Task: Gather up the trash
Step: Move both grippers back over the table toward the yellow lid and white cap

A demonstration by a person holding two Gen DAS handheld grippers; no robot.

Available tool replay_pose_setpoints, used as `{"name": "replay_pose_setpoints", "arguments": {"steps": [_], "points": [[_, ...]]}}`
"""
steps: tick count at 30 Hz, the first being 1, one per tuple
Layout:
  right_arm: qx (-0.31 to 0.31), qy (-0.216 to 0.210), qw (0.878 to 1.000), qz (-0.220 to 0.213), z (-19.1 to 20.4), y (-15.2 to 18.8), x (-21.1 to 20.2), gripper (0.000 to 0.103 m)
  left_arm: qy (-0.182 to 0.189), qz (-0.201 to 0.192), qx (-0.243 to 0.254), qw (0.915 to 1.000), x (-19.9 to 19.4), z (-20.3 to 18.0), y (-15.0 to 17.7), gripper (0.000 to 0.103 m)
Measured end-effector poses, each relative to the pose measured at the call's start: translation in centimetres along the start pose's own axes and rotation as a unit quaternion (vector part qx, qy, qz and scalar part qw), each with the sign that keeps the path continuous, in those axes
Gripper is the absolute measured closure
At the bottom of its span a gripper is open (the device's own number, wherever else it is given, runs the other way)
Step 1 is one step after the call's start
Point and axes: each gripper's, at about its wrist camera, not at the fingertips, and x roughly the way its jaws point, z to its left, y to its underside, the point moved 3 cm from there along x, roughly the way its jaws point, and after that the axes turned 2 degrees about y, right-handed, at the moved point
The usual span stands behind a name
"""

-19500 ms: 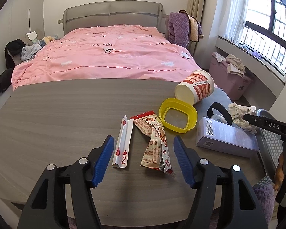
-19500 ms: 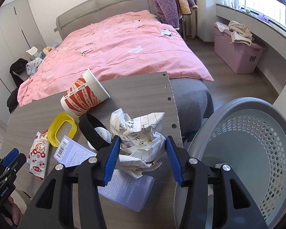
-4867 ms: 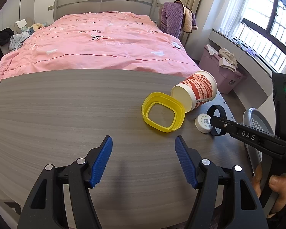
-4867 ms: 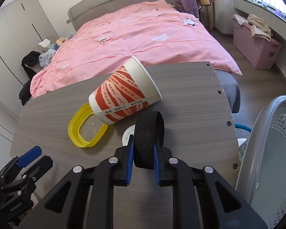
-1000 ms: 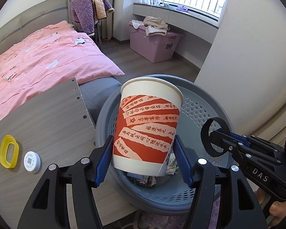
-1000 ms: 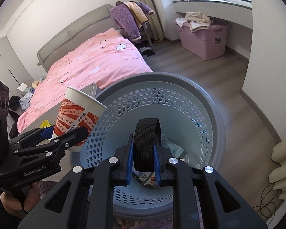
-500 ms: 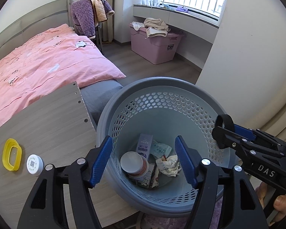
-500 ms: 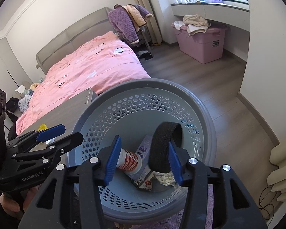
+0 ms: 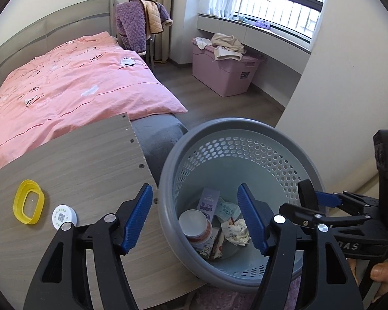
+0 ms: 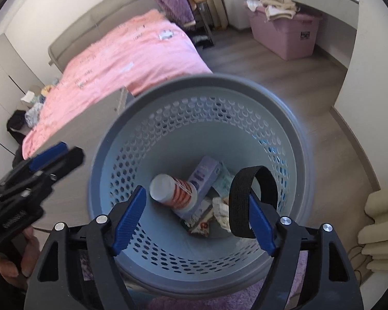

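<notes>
At the counter's (image 9: 72, 155) left side lie a yellow plastic ring (image 9: 28, 201), stiff and oblong, and just beside it on the right a small white cap (image 9: 64, 216), flat, round, with a printed code on top. Both look light and rigid; the ring should take best across one of its long walls, while the cap sits low and smooth, so a pinch across its rim seems the only hold, and it may slip.

The left claw (image 9: 195, 218) hangs wide and empty, one finger over the counter's right edge, the other over the perforated grey plastic basket (image 9: 269, 129) that stands past that edge. Inside the basket lie a paper cup (image 10: 174, 191) on its side, a lilac carton (image 9: 208, 201), crumpled paper (image 9: 236, 232) and wrappers.

The right claw (image 10: 196, 218) is over the basket, its jaws opening. A black elastic band (image 10: 239, 199), soft and floppy, lies against the right finger alone, unclamped; it clings to the pad and may need a shake.
</notes>
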Motion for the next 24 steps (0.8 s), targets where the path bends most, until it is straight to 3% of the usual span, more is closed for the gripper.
{"name": "replay_pose_setpoints", "arguments": {"steps": [7,18,21,24], "points": [[-0.034,0.037,0.997,0.056,1.4,-0.2,1.3,0.018,-0.001,-0.015,-0.021,0.9997,-1.2,1.8,-0.1,0.038],[-0.096,0.100,0.984,0.110,2.8,-0.4,3.1,0.016,0.003,-0.030,-0.041,0.9987,-2.6,3.6,0.2,0.038],[-0.100,0.080,0.987,0.100,3.0,-1.0,2.5,0.008,0.004,-0.036,-0.047,0.9982,-3.0,4.1,0.4,0.038],[-0.106,0.065,0.986,0.110,3.1,-1.3,2.1,0.008,0.006,-0.041,-0.053,0.9977,-3.5,4.6,0.5,0.038]]}}
